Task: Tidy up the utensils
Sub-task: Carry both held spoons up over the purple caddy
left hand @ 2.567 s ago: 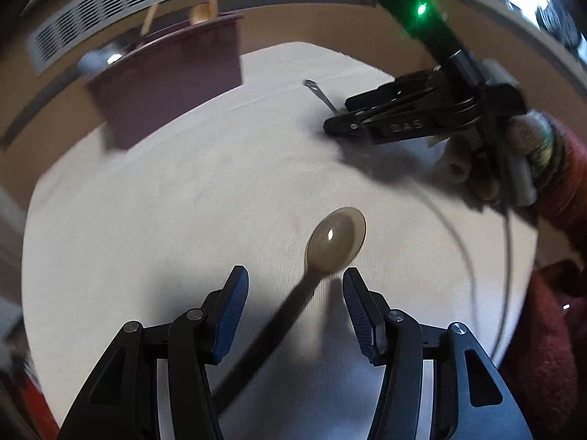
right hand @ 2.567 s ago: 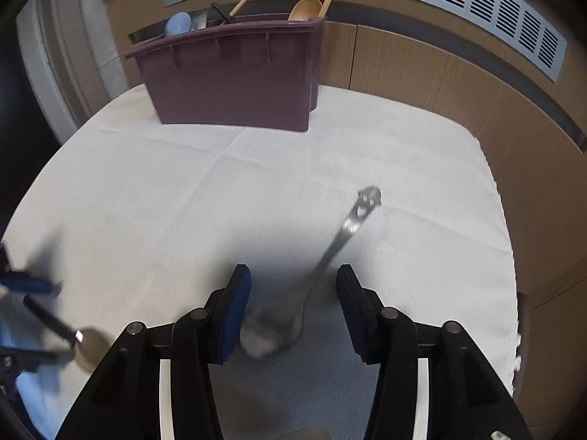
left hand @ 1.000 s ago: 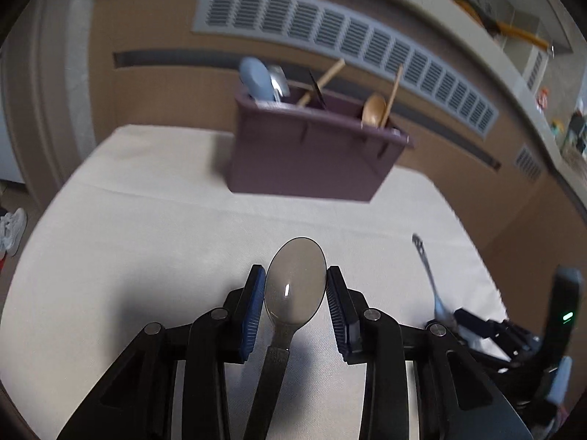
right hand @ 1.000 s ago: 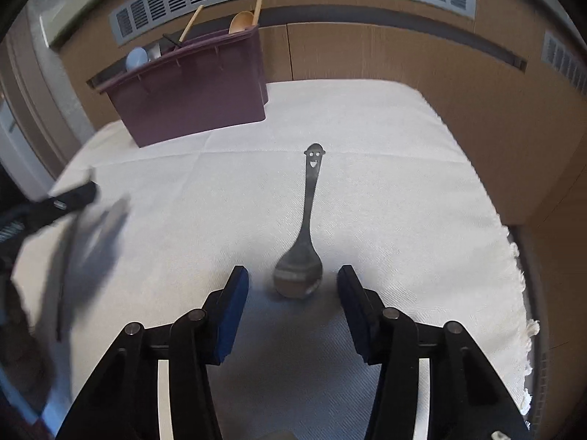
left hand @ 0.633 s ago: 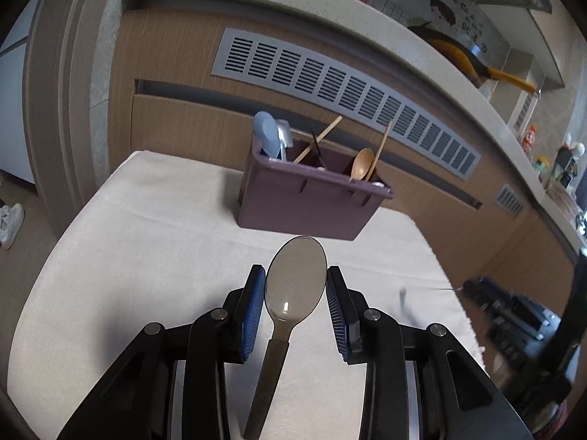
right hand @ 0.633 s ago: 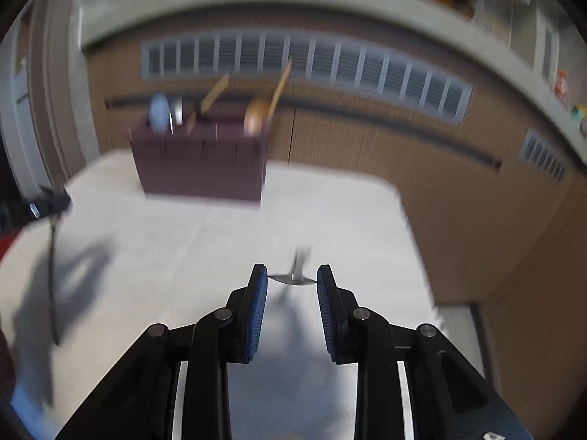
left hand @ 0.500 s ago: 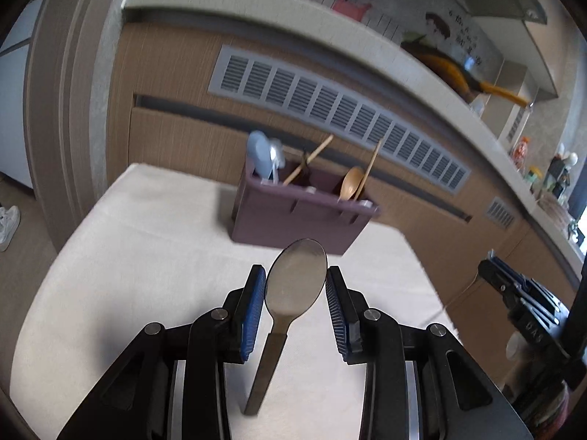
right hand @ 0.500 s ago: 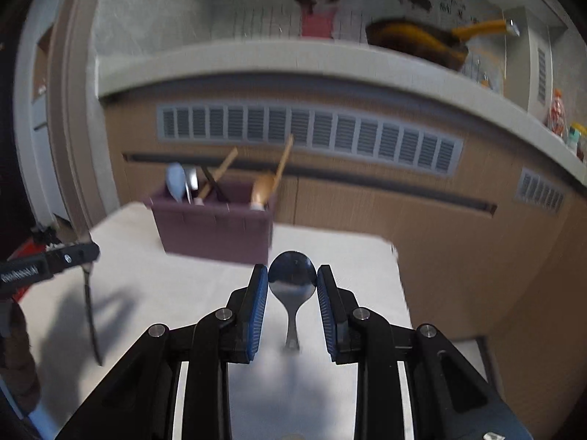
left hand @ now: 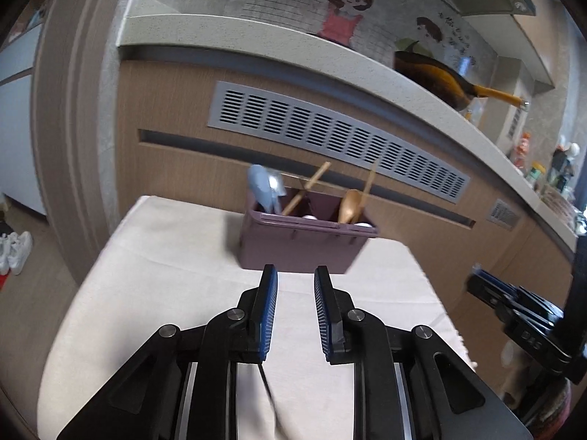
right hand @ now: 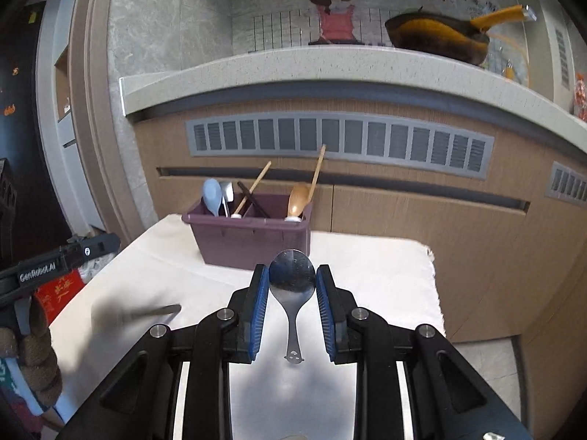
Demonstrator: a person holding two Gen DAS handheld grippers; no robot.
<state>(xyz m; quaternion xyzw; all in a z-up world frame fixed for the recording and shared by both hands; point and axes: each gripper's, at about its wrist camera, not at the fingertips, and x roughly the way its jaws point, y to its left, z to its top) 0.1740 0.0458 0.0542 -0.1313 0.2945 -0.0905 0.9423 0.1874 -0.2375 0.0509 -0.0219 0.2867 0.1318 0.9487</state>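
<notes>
My right gripper [right hand: 292, 284] is shut on the bowl of a steel spoon [right hand: 292, 275], held above the table with its handle hanging down. A purple utensil caddy [right hand: 253, 236] stands at the table's far edge and holds a blue spoon, wooden spoons and chopsticks; it also shows in the left wrist view [left hand: 304, 244]. My left gripper [left hand: 295, 308] has its jaws a spoon's width apart with nothing between the pads. A thin dark handle [left hand: 269, 398] shows below the left fingers. A dark spoon [right hand: 154, 311] lies blurred on the cloth beneath the left gripper [right hand: 55, 262].
The table has a white cloth [right hand: 367, 256] and ends at a wooden counter front with vent grilles [right hand: 341, 139]. A pan [right hand: 436, 36] sits on the counter above. The right gripper [left hand: 513, 311] shows at the right edge of the left wrist view.
The dark spoon that stood between my left pads is gone from them and lies on the cloth. My right gripper still holds the steel spoon, now steady and facing the caddy.
</notes>
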